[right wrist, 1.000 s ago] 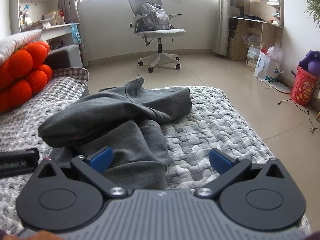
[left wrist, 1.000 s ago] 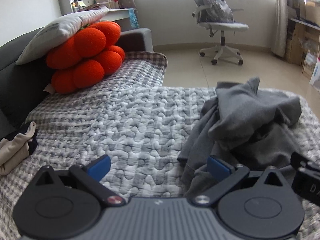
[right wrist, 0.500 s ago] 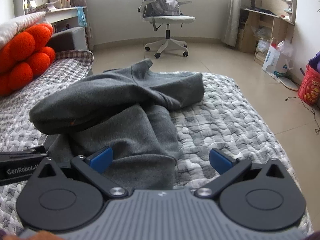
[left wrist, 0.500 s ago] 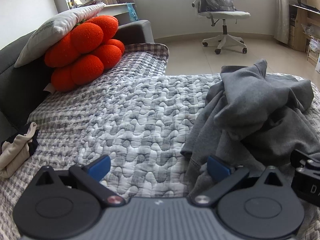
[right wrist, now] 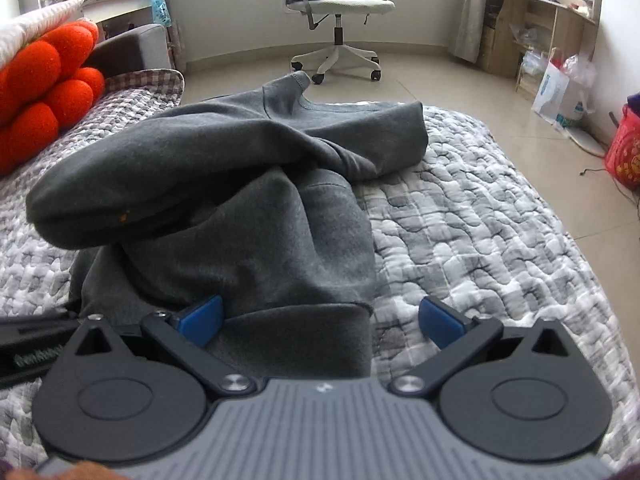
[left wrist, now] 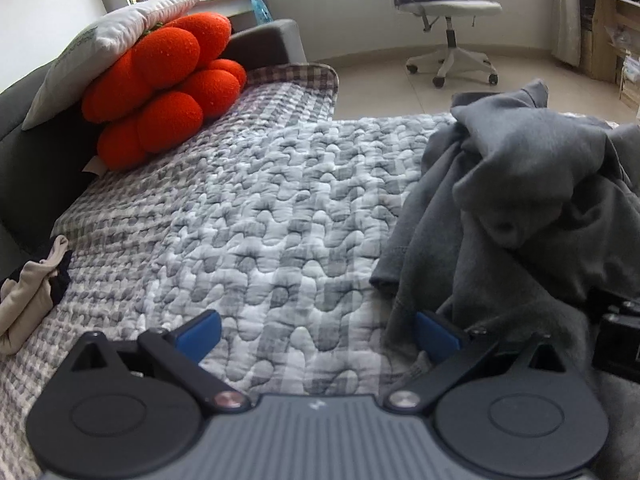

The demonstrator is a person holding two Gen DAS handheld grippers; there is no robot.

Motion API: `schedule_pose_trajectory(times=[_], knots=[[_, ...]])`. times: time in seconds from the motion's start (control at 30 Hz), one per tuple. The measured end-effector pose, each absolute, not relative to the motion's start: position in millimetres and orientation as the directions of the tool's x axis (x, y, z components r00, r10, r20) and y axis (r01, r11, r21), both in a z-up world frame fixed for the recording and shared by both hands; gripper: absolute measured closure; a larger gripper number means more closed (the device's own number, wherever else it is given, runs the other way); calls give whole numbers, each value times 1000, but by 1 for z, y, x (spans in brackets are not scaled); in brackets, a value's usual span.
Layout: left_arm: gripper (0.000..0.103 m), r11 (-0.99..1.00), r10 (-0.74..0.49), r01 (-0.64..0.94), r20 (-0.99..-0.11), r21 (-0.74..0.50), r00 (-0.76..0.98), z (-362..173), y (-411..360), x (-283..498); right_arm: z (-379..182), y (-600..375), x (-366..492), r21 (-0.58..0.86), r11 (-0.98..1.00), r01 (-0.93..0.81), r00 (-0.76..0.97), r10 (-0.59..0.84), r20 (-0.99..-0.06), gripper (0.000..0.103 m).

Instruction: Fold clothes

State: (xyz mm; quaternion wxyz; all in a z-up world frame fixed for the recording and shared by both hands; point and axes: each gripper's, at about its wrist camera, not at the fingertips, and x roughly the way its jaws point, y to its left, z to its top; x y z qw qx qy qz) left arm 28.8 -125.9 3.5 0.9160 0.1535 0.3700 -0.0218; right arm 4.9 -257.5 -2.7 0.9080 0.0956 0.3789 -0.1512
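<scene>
A crumpled dark grey sweatshirt (right wrist: 224, 200) lies in a heap on the grey quilted bed cover (right wrist: 472, 216). In the left wrist view the grey sweatshirt (left wrist: 532, 200) fills the right side. My left gripper (left wrist: 318, 334) is open above the quilted cover (left wrist: 260, 220), its right blue pad touching the garment's near edge. My right gripper (right wrist: 320, 322) is open low over the garment's near hem, with cloth lying between its blue pads. The other gripper's black body shows at the right edge of the left wrist view and the left edge of the right wrist view.
An orange plush cushion (left wrist: 160, 92) and a white pillow (left wrist: 108, 44) lean on the dark sofa back at the left. A beige cloth bundle (left wrist: 28, 296) lies at the near left. A white office chair (right wrist: 336, 12) stands on the tiled floor beyond the bed; shelves and bags line the right wall.
Both grippers have moved forward and lower toward the sweatshirt, which now looks larger. The right gripper's pads now straddle the near hem. Both stay open.
</scene>
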Motion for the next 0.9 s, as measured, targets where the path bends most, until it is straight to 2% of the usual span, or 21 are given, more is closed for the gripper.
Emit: schedule_pose_trajectory(times=[0.2,0.4,0.5,0.7,0.9], knots=[[0,962,15,169,-660,214,751,-2,-114,21,-7,-259,1,66,947,315,692,-182,-698,0],[0,978,-61,190,-736,92,674,6,-97,29,-3,-263,-5,89,953,290,707,-150,-691,0],[0,977,-101,205,-736,52,669,10,-90,24,3,-265,-9,118,948,297,705,-134,-697,0],[0,977,-169,209,-714,-33,679,21,-81,15,24,-263,-21,213,945,247,751,-48,-659,0],[2,971,-218,220,-708,-90,671,24,-87,17,77,-229,-14,138,983,118,830,-21,-557,5]])
